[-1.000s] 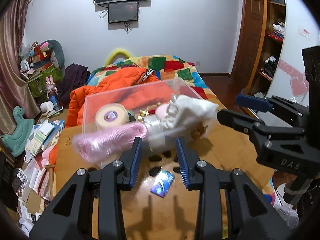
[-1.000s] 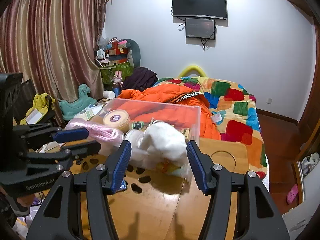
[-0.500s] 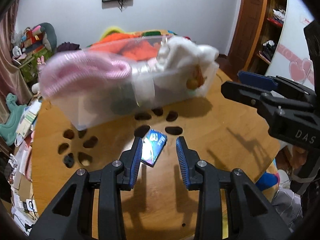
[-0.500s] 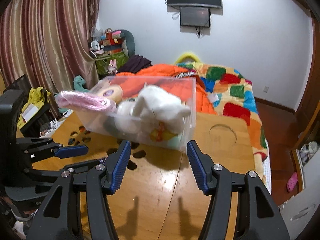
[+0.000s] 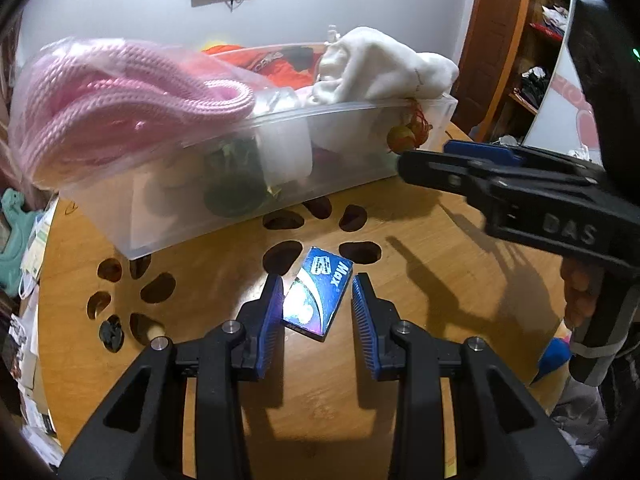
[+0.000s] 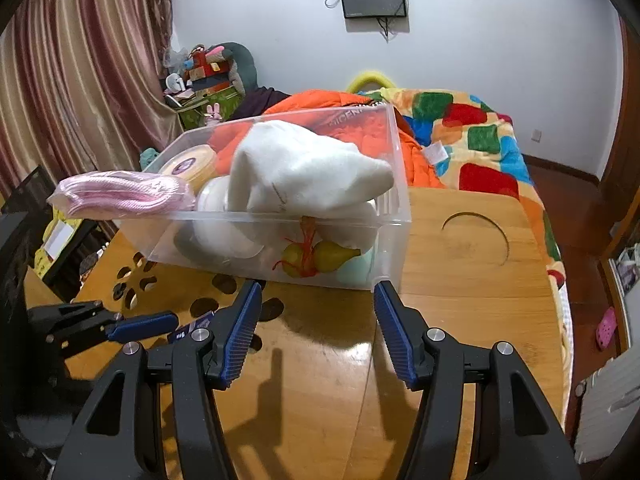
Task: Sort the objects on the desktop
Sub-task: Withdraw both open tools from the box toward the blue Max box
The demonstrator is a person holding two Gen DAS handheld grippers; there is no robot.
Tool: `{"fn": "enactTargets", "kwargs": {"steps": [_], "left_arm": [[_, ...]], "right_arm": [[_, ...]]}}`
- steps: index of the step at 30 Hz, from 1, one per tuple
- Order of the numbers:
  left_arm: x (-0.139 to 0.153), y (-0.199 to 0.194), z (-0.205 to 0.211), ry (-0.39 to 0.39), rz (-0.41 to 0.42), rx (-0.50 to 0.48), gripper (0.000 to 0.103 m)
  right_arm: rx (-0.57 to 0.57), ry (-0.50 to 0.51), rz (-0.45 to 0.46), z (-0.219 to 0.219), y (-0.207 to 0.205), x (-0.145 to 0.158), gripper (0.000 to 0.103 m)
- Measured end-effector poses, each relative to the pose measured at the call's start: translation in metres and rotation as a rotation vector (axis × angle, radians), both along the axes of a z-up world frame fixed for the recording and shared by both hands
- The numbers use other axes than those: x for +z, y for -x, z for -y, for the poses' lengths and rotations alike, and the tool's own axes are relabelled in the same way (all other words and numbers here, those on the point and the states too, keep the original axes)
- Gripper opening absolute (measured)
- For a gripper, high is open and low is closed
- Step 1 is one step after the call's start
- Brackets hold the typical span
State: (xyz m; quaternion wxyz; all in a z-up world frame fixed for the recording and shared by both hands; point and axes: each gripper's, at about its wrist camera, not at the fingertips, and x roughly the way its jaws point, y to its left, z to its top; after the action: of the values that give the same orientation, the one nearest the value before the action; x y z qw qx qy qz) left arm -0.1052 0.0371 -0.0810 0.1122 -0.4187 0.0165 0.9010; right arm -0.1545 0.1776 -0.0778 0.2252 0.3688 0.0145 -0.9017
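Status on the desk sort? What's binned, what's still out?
Done: the clear bin already holds the pink rope bundle, a white plush, a tape roll and small gourds. In hand: nothing gripped; the left gripper is open, its fingers straddling the blue card pack flat on the wooden table. The right gripper is open and empty. Left: grasp the pack and bin it.

Packet on table, before box.
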Motion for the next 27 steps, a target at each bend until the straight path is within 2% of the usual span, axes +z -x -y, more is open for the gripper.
{"fn": "enactTargets", "kwargs": {"steps": [2, 5, 11, 15, 16, 20, 22, 25, 27], "left_arm": [[0.0, 0.0, -0.001, -0.002, -0.002, -0.008, 0.035], [0.003, 0.002, 0.0, -0.053, 0.015, -0.041, 0.035], [0.003, 0.005, 0.0, -0.06, 0.013, -0.065, 0.035], [0.002, 0.004, -0.005, -0.033, 0.004, -0.078, 0.035], [0.002, 0.004, -0.007, -0.025, 0.002, -0.078, 0.035], [0.002, 0.006, -0.009, -0.032, 0.007, -0.095, 0.035], [0.002, 0.006, -0.007, -0.038, 0.01, -0.101, 0.035], [0.004, 0.008, -0.009, -0.05, 0.011, -0.11, 0.035], [0.006, 0.008, -0.007, -0.058, 0.004, -0.106, 0.04]], "right_arm": [[-0.006, 0.01, 0.006, 0.001, 0.004, -0.001, 0.054], [-0.01, 0.027, 0.017, 0.001, 0.008, -0.001, 0.054], [-0.011, 0.037, 0.008, 0.003, 0.01, 0.003, 0.054], [-0.018, 0.045, 0.011, 0.004, 0.013, 0.002, 0.054], [-0.02, 0.05, 0.015, 0.005, 0.014, 0.002, 0.049], [-0.03, 0.073, 0.033, 0.005, 0.016, 0.001, 0.043], [-0.028, 0.084, 0.038, 0.005, 0.016, 0.001, 0.029], [-0.02, 0.083, 0.033, 0.004, 0.016, 0.001, 0.029], [-0.017, 0.076, 0.019, 0.004, 0.015, 0.003, 0.029]]}}
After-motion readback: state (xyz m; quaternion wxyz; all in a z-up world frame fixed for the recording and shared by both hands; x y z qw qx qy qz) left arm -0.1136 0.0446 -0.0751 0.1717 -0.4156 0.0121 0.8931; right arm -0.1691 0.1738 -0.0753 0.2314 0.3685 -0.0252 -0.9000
